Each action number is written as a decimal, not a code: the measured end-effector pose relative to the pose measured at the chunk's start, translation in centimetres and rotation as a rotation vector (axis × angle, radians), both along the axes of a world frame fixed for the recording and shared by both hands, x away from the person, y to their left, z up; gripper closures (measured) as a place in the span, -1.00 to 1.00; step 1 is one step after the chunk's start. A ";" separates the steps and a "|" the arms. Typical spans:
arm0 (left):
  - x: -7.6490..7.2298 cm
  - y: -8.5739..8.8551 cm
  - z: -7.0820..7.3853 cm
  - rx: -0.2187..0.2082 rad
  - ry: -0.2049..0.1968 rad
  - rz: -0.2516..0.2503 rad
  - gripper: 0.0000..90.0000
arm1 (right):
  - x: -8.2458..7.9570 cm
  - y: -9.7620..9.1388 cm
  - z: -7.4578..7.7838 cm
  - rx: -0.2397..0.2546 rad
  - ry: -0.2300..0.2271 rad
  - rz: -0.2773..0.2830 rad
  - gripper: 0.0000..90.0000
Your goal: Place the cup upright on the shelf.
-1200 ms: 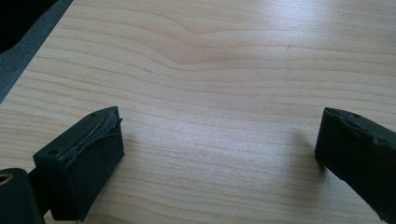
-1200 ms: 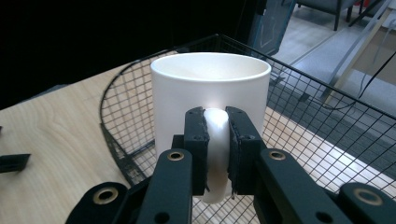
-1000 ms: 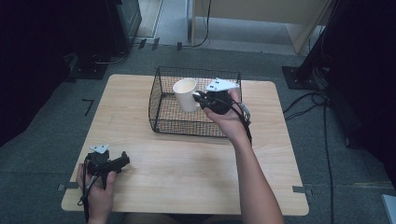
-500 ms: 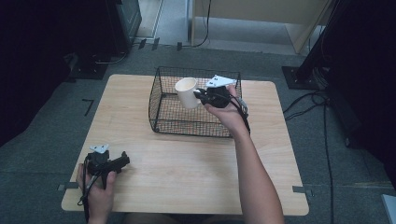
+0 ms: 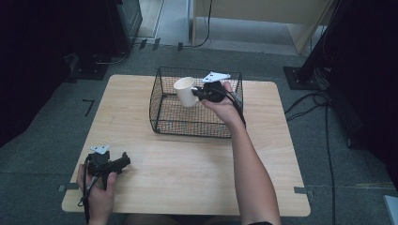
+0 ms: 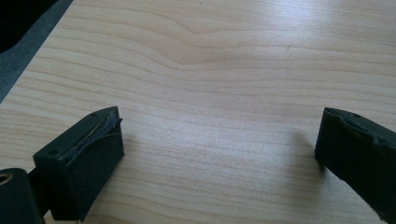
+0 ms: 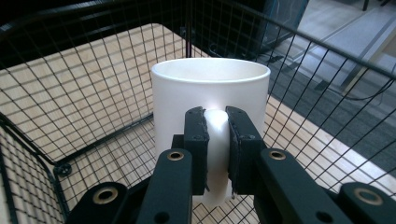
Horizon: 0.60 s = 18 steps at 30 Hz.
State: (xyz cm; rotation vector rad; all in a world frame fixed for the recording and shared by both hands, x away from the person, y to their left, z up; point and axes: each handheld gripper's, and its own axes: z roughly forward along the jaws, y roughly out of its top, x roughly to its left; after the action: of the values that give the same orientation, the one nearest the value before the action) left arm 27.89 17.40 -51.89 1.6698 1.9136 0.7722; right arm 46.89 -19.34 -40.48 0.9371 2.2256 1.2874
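Right tool: the right tool (image 5: 199, 93) is clenched on the handle of a white mug (image 5: 186, 91); in the right gripper view both black jaws press the handle (image 7: 215, 140) from either side, and the mug (image 7: 210, 100) stands upright with its open mouth up.
Mug: it hangs in the air inside the wire basket (image 5: 164, 110), near the back, its rim about level with the basket's top edge and its base clear of the basket's floor.
Right hand: the right hand (image 5: 223, 105) reaches over the basket's near wall, forearm stretched across the desk (image 5: 197, 164).
Basket: black wire, rectangular, open at the top, sitting on the far half of the desk; through its mesh (image 7: 70, 107) the pale wood shows.
Left tool: the left tool (image 5: 123, 162) rests low on the near left corner of the desk, released, its jaws wide apart with only bare wood (image 6: 219, 116) between them.
Left hand: the left hand (image 5: 97, 185) holds it at the desk's edge, well apart from the basket.
Desk: light wood, standing on grey carpet (image 5: 42, 136).
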 end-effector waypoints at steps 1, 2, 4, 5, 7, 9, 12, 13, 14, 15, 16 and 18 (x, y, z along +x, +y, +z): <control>0.0 0.0 0.0 0.000 0.000 0.000 -0.97 | 0.2 0.1 -0.3 -0.003 0.000 0.005 0.79; 0.0 0.0 0.0 0.001 0.000 -0.001 -0.97 | 0.3 0.1 -0.6 0.001 0.000 0.012 0.79; 0.0 0.0 0.0 0.000 -0.001 0.000 -0.97 | 0.7 0.3 -1.2 0.002 0.010 0.019 0.79; 0.0 0.0 0.0 0.000 -0.001 0.000 -0.97 | 0.9 0.4 -1.4 0.001 0.014 0.019 0.79; 0.0 0.0 0.0 0.000 -0.001 0.000 -0.97 | 1.2 0.5 -1.8 -0.001 0.024 0.015 0.79; 0.0 0.0 0.0 0.000 -0.001 0.000 -0.97 | 1.4 0.6 -2.1 -0.007 0.032 0.015 0.79; 0.0 0.0 0.0 0.001 0.000 -0.001 -0.97 | 1.6 0.8 -2.4 -0.030 0.040 0.020 0.79; 0.0 0.0 0.0 0.001 0.000 -0.001 -0.97 | 1.6 0.8 -2.5 -0.036 0.044 0.021 0.79; 0.0 0.0 0.0 0.001 0.000 0.000 -0.97 | 1.7 0.8 -2.6 -0.039 0.049 0.020 0.79; 0.0 0.0 0.0 0.001 0.000 0.000 -0.97 | 1.7 0.8 -2.7 -0.042 0.050 0.019 0.79; 0.0 0.0 0.0 0.001 0.000 0.000 -0.97 | 1.8 0.7 -2.8 -0.045 0.052 0.019 0.79; 0.0 0.0 0.0 0.001 0.000 0.000 -0.97 | 1.7 0.7 -2.8 -0.041 0.052 0.021 0.79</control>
State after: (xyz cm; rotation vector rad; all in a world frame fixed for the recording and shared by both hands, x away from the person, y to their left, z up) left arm 27.88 17.40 -51.89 1.6704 1.9133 0.7729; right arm 48.62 -18.68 -43.29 0.9449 2.2982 1.2356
